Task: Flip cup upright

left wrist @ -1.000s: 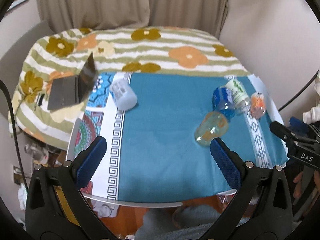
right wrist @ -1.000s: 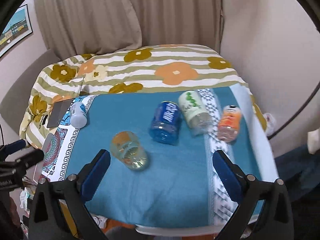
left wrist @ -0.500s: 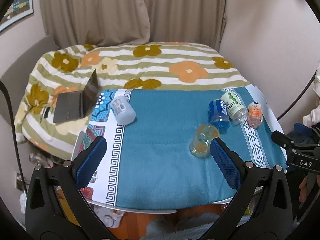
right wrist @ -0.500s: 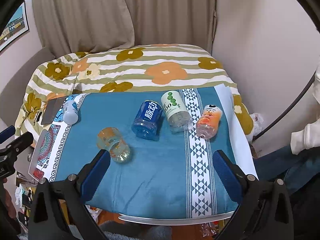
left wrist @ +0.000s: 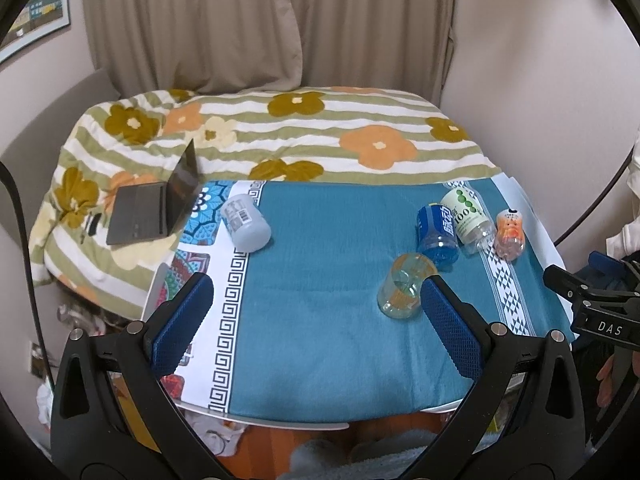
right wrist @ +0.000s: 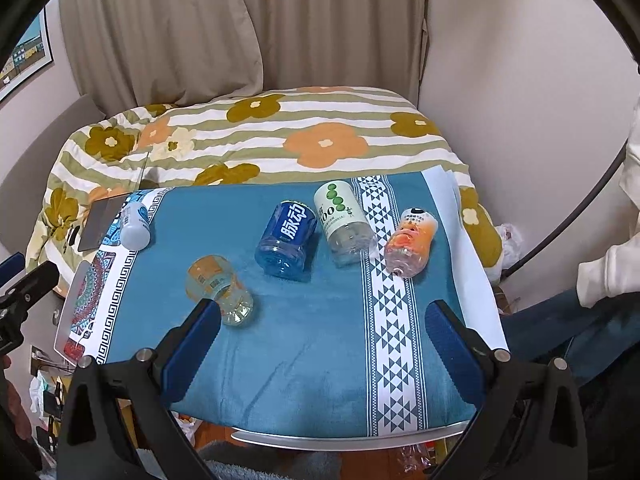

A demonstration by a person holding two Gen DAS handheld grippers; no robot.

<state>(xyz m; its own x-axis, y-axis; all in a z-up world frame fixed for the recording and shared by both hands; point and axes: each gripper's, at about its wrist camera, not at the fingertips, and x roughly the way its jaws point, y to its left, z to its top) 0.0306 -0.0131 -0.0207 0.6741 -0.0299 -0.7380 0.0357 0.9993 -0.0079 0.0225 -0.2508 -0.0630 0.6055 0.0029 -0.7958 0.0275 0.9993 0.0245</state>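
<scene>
Several cut-bottle cups lie on their sides on the blue cloth [left wrist: 328, 280]. A clear cup with an orange label [left wrist: 402, 290] [right wrist: 218, 288] lies nearest the front. Behind it lie a blue cup [left wrist: 436, 232] [right wrist: 288, 236], a white-green cup [left wrist: 466, 214] [right wrist: 342, 220] and a small orange cup [left wrist: 509, 232] [right wrist: 412, 242]. A white cup [left wrist: 244, 226] [right wrist: 134, 224] lies at the left. My left gripper [left wrist: 316, 320] is open and empty above the table's front edge. My right gripper [right wrist: 320, 340] is open and empty, with its left finger [right wrist: 192, 344] close to the clear cup.
A half-open laptop [left wrist: 156, 204] sits on the flowered blanket [left wrist: 320, 136] left of the table. The blanket lies behind the table, with curtains [right wrist: 240, 28] beyond. The table's front rim [right wrist: 344, 442] is close to me. Clutter lies on the floor at the left.
Both grippers have pulled back and up from the table, so the cups look smaller and farther away. The cups have not moved. Both grippers stay open.
</scene>
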